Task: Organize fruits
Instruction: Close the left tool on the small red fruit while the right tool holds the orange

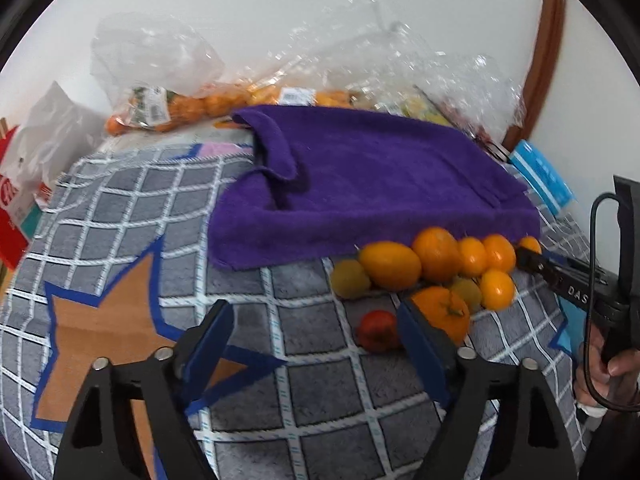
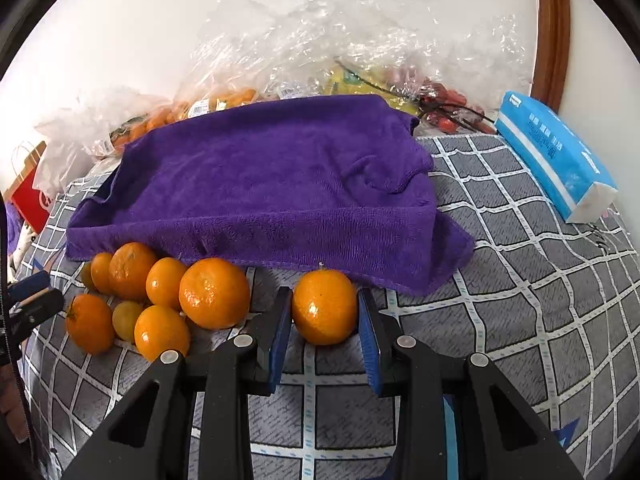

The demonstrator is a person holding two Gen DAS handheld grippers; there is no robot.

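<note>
The right gripper point(image 2: 325, 322) has its jaws closed on a single orange point(image 2: 324, 307), the blue pads meeting its two flanks at about the widest girth; the fruit sits low against the checked blanket point(image 2: 500, 280), just short of the purple towel point(image 2: 260, 184) lying beyond the jaws. The pile of oranges point(image 2: 160, 296) lies just off the left jaw. The left gripper point(image 1: 316, 340) stands wide open and holds nothing — a small red fruit point(image 1: 378, 330) and a stalked orange point(image 1: 442, 312) lie just outside its right jaw. Judged by appearance, the orange is light, firm but bruisable, its skin glossy and somewhat slippery — gentle pressure across the middle suits it, not the stalk end.
</note>
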